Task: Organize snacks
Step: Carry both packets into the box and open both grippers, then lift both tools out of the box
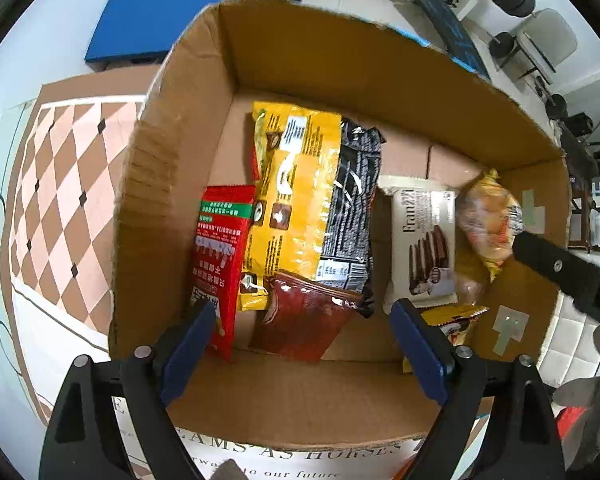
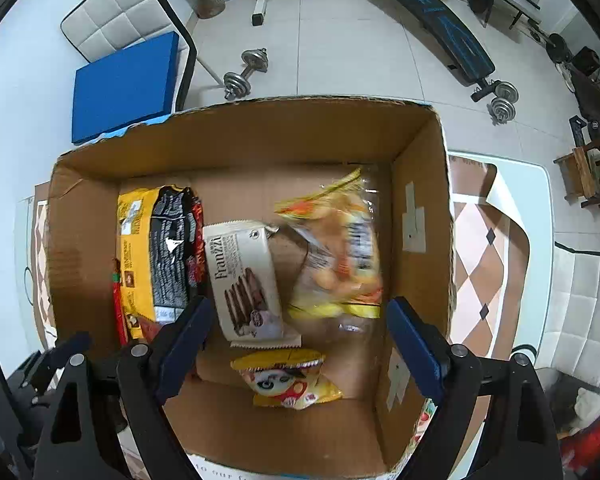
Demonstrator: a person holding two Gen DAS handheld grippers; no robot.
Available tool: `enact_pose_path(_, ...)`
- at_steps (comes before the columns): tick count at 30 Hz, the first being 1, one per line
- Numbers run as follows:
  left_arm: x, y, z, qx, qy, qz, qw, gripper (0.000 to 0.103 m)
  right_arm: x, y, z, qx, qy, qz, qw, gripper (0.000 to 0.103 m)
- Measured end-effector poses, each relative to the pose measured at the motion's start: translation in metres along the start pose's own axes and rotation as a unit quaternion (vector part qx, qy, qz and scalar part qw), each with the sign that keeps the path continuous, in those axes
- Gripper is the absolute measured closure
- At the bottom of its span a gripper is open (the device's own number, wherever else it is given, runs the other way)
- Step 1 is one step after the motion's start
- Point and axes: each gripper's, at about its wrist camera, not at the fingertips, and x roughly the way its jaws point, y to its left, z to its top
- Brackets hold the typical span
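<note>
Low in each frame, the left gripper [image 1: 302,344] and right gripper [image 2: 298,344] gape wide, holding nothing. In the box [image 1: 172,184], packets lie left; the blurred orange bag [image 2: 336,256], seemingly dropping, could land across the wafer pack [image 2: 246,280].

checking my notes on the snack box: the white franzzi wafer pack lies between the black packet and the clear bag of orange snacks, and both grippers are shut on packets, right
Not quite: both grippers are open and hold nothing. The left wrist view shows the left gripper with jaws wide apart, and the right wrist view shows the same for the right gripper. The rest holds: the Franzzi wafer pack lies between the black packet and the clear bag of orange snacks.
</note>
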Motion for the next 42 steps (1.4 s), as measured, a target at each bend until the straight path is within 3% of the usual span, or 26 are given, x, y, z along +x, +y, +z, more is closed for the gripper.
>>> enact_pose_path(8, -0.042, 0.001, -0.007, 0.016, -0.073, 0.009, 0.9972, 0.013, -0.036, 0.007, -0.034, -0.01, -0.046, -0.002, 0.999, 0.009)
enact_pose_path(13, -0.081, -0.002, -0.02, 0.033, -0.138, 0.016, 0.9898, 0.012, -0.065, 0.015, -0.064, -0.019, -0.085, -0.015, 0.996, 0.007)
enact_pose_path(15, -0.095, -0.003, -0.026, 0.041, -0.155, 0.025, 0.9868, 0.002, -0.075, 0.019, -0.079, -0.017, -0.101, -0.013, 0.995, 0.006)
enact_pose_path(23, -0.135, -0.002, -0.062, 0.058, -0.205, 0.026, 0.9766, 0.002, -0.107, 0.032, -0.128, -0.009, -0.134, 0.003, 0.991, 0.005)
enact_pose_path(35, -0.126, 0.006, -0.131, 0.081, -0.211, 0.055, 0.9726, 0.002, -0.094, 0.009, -0.201, 0.065, -0.118, 0.049, 0.99, 0.005)
enact_pose_path(42, -0.073, 0.014, -0.165, 0.087, -0.146, 0.048, 0.9843, 0.002, -0.061, -0.066, -0.261, 0.191, -0.08, 0.072, 0.976, 0.005)
